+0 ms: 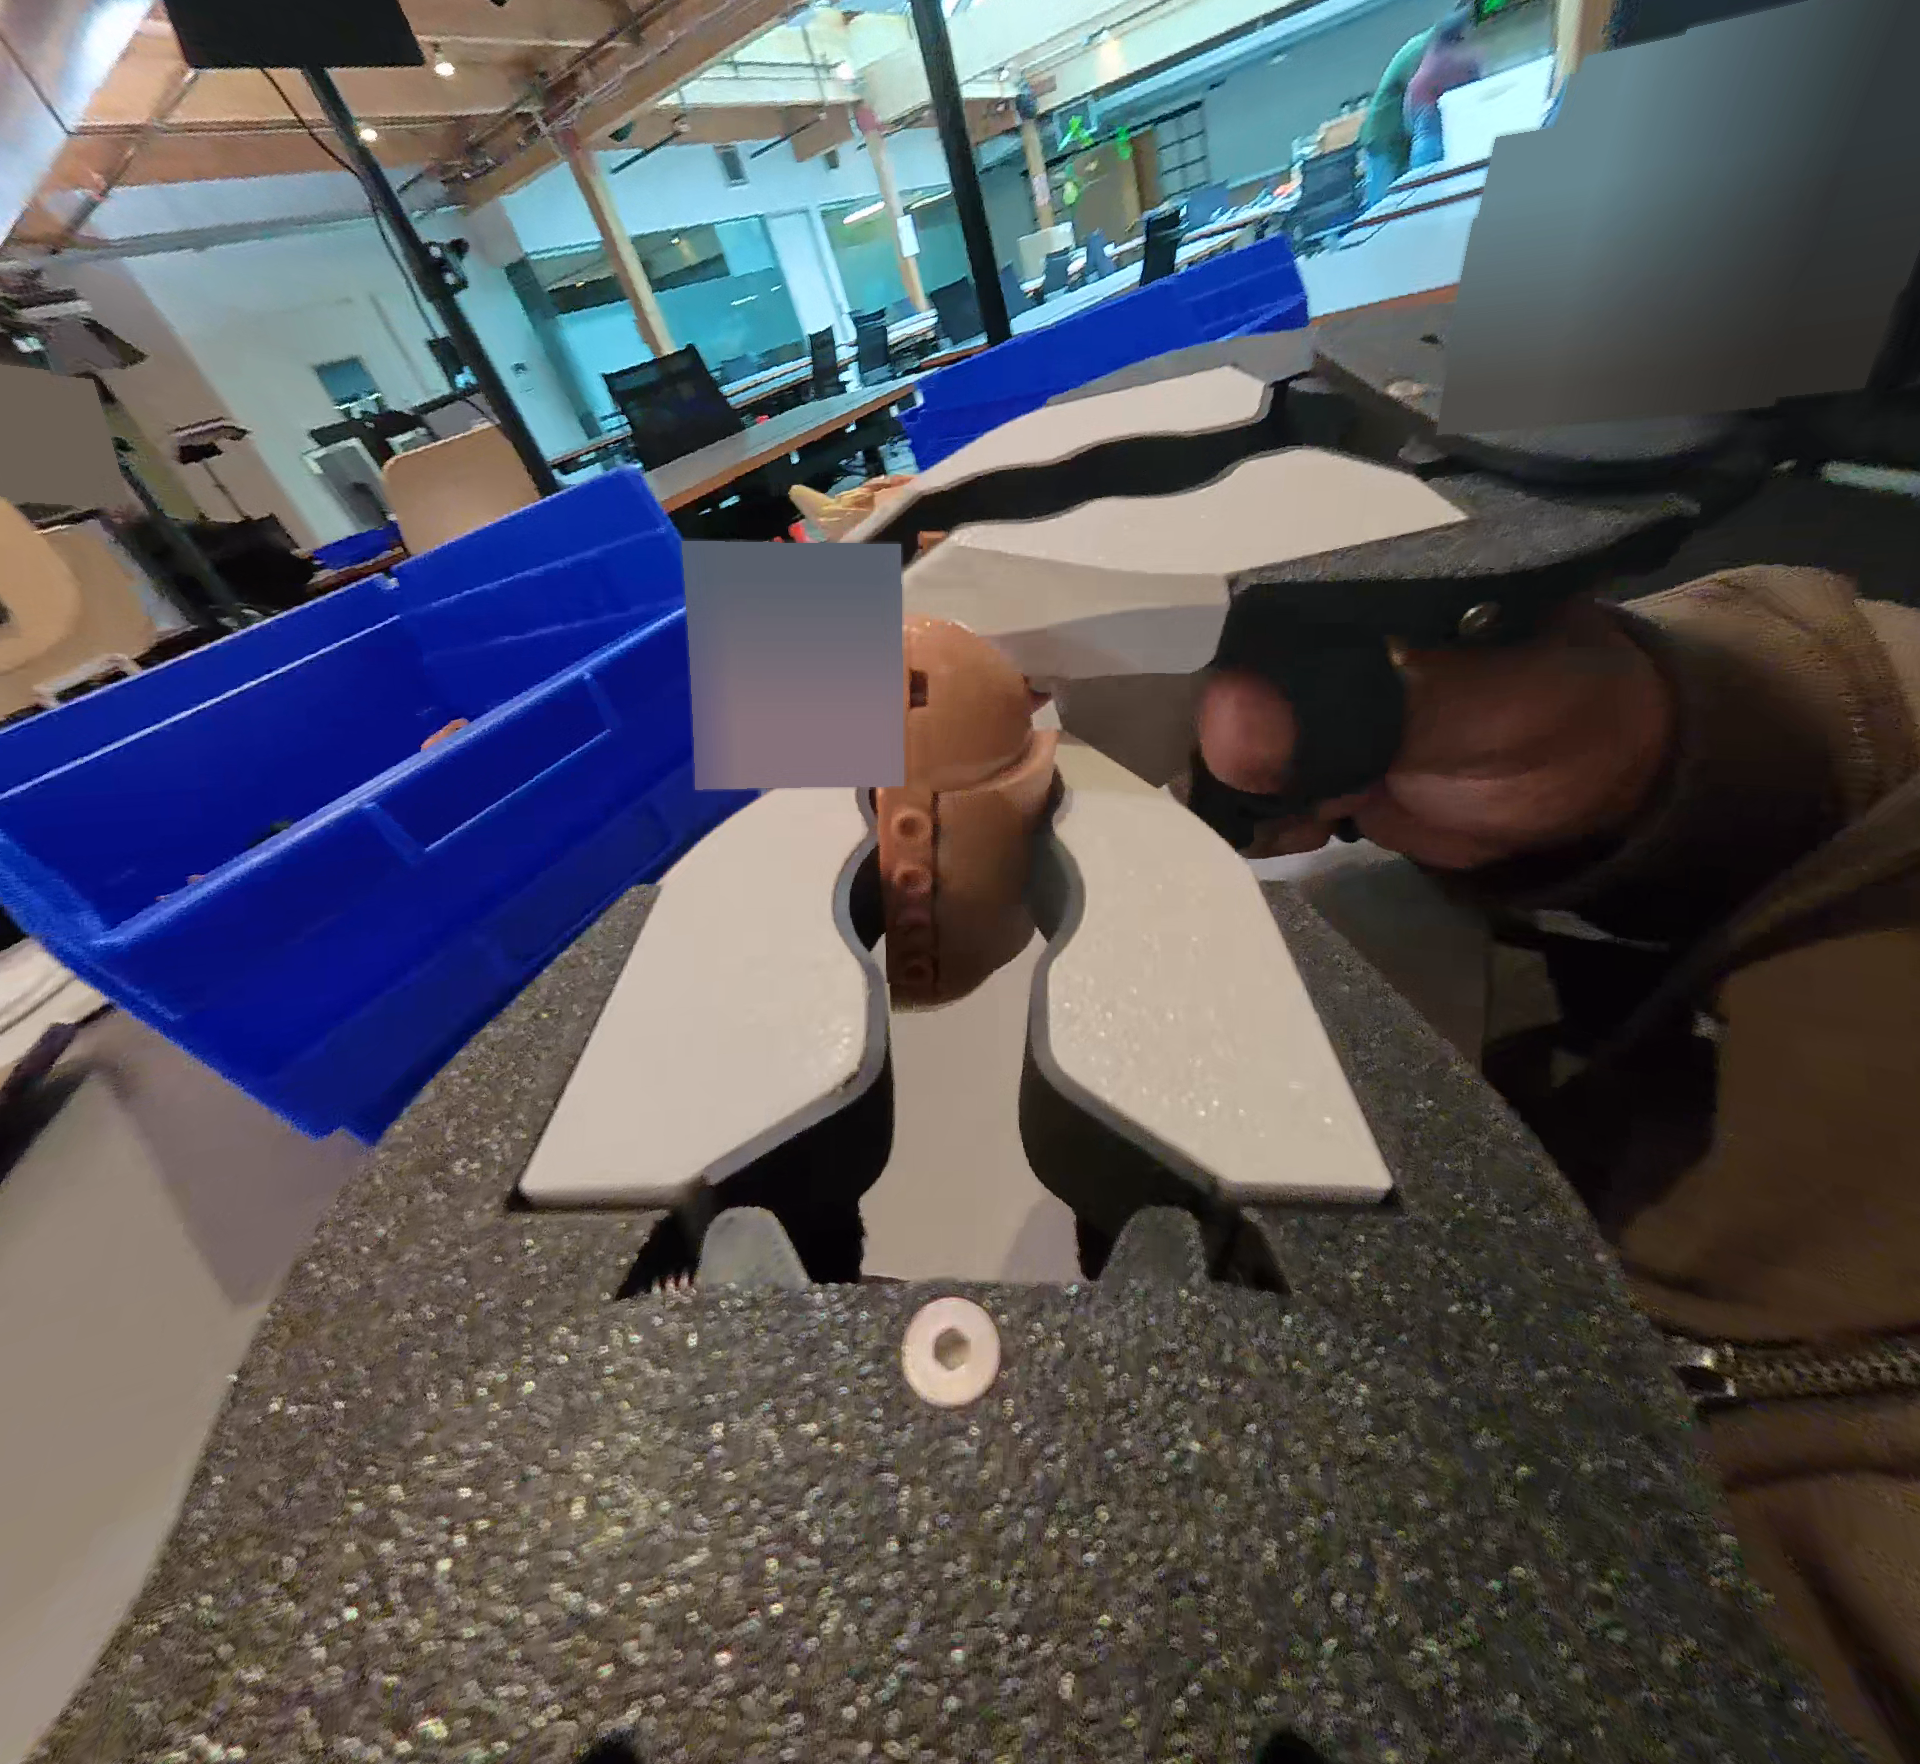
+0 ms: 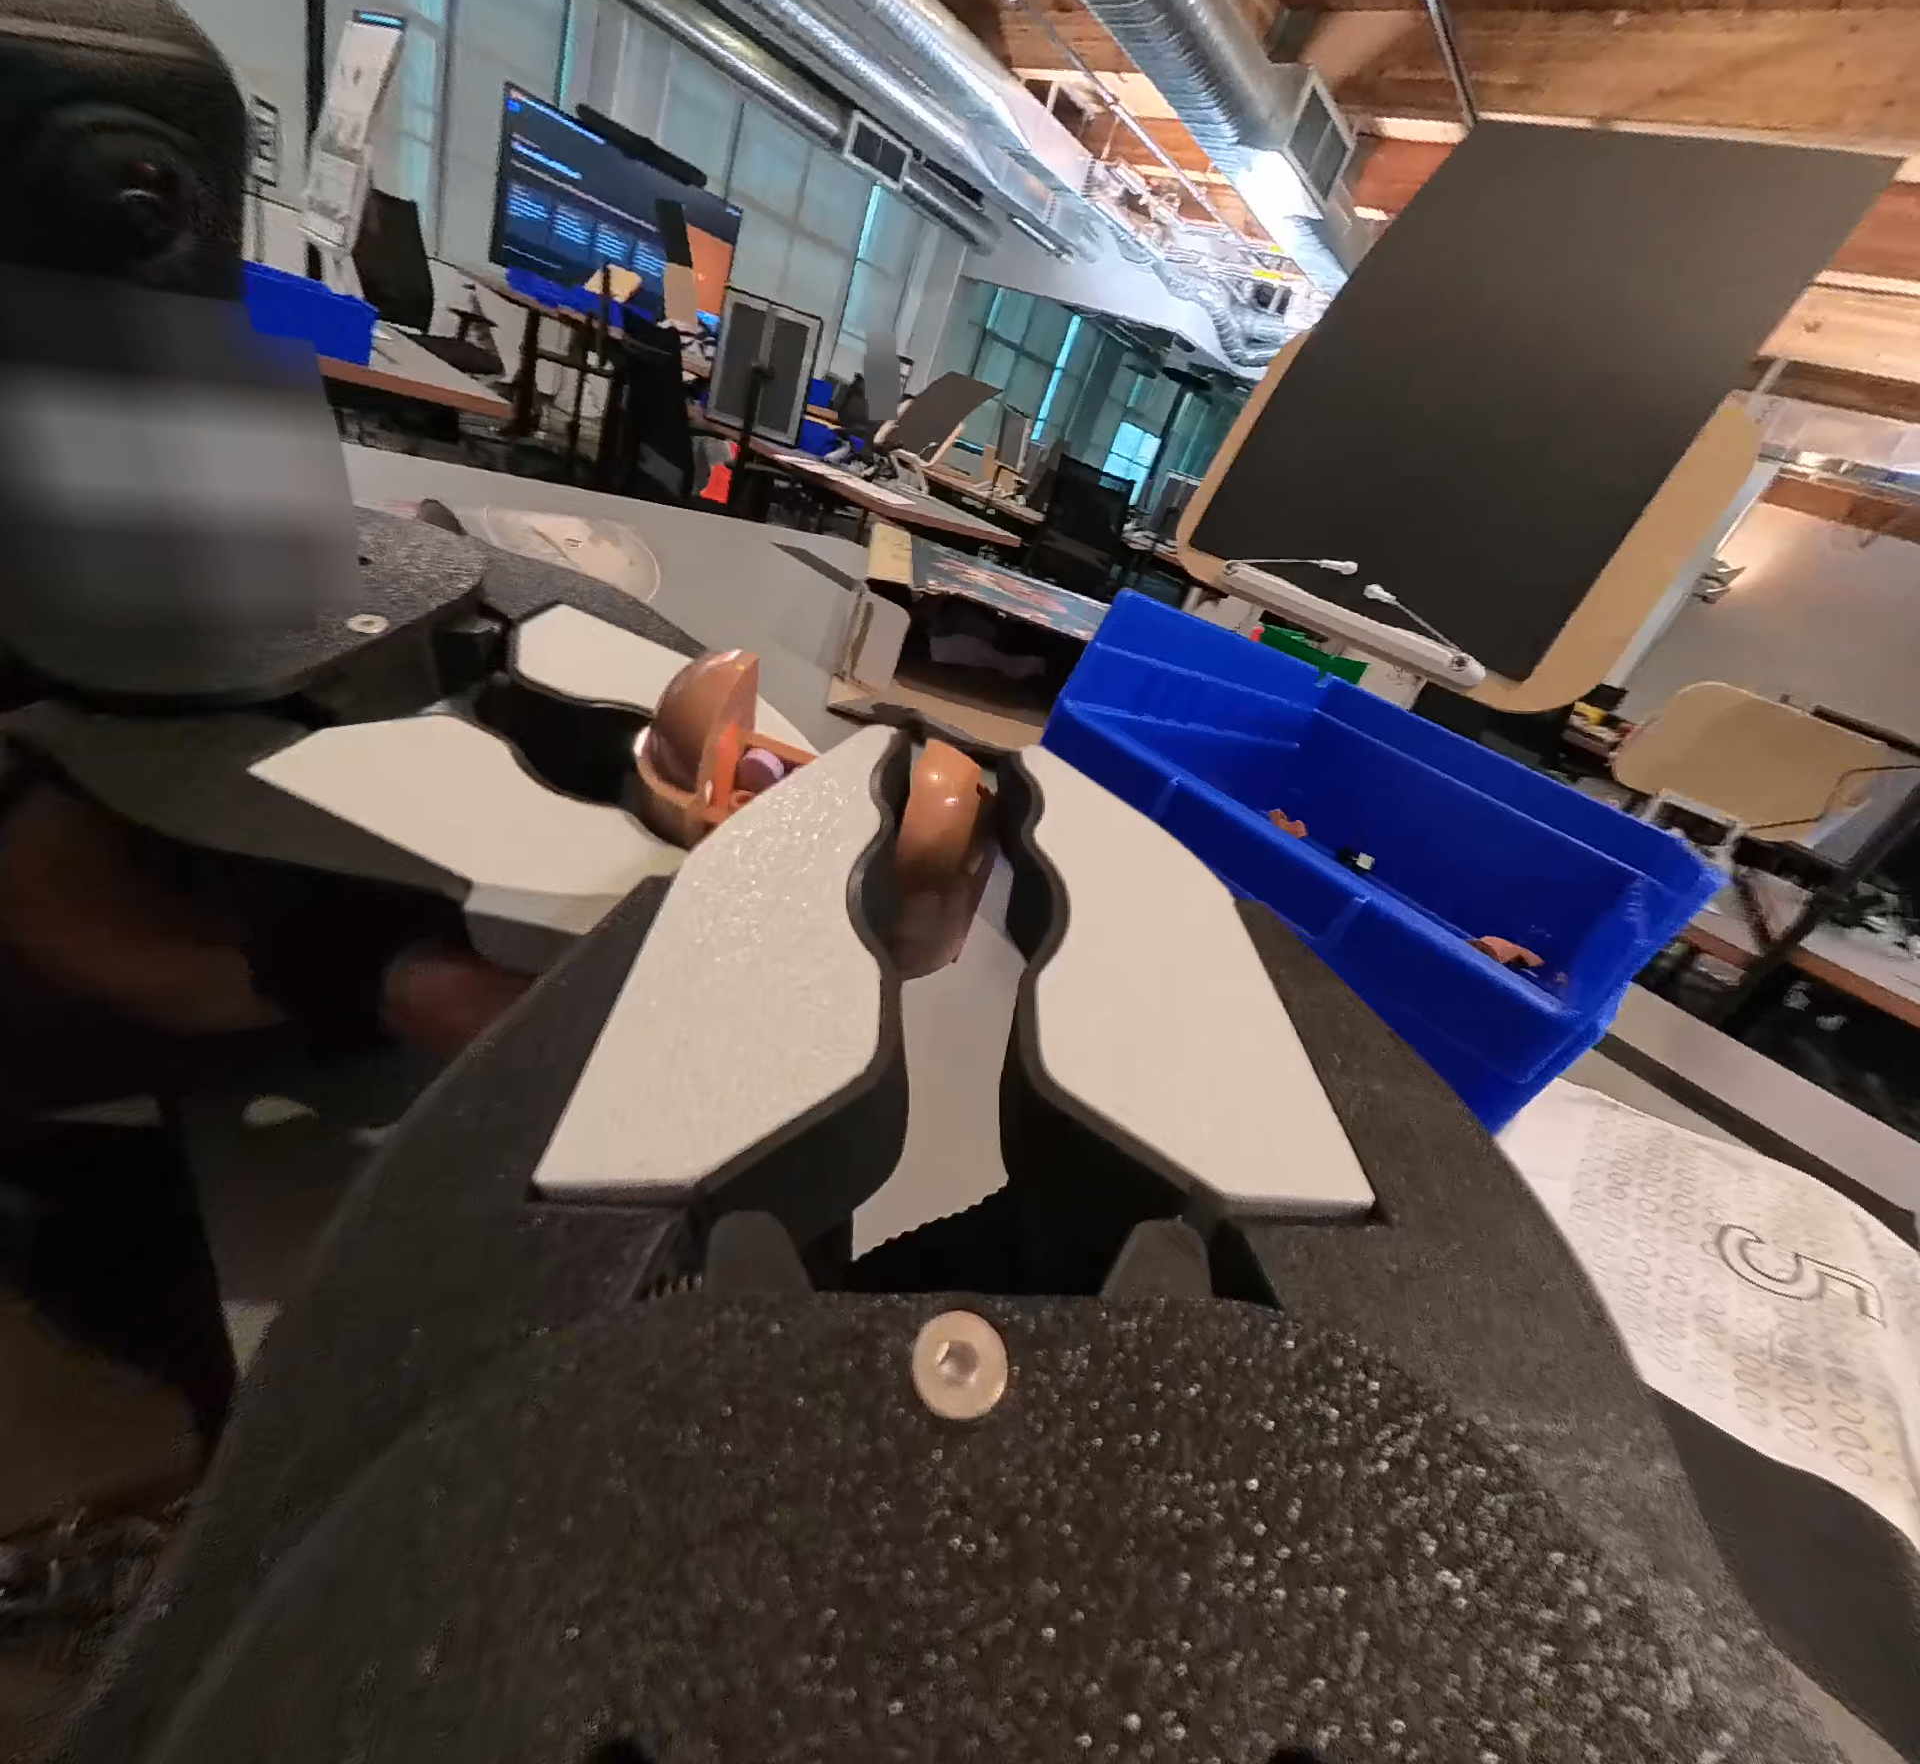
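In the left wrist view my left gripper (image 1: pixel 961 821) is shut on a brown plastic piece (image 1: pixel 966 893) with a row of small holes, held upright between the grey fingers. The right gripper's fingers (image 1: pixel 1122 561) come in from the right and meet the top of that piece. A gloved hand (image 1: pixel 1299 748) holds that gripper. In the right wrist view my right gripper (image 2: pixel 951 758) is shut on a rounded brown piece (image 2: pixel 935 852). The left gripper's fingers (image 2: pixel 468 800) hold another brown piece (image 2: pixel 696 727) just left of it, close or touching.
Blue plastic bins (image 1: pixel 343 841) stand to the left in the left wrist view. One blue bin (image 2: pixel 1382 841) with small brown parts lies right in the right wrist view. An open cardboard box (image 2: pixel 935 644), a black board on a stand (image 2: pixel 1507 405) and a printed sheet (image 2: pixel 1714 1299) are nearby. Only a small space, under 4 cm, lies between the two pairs of fingers.
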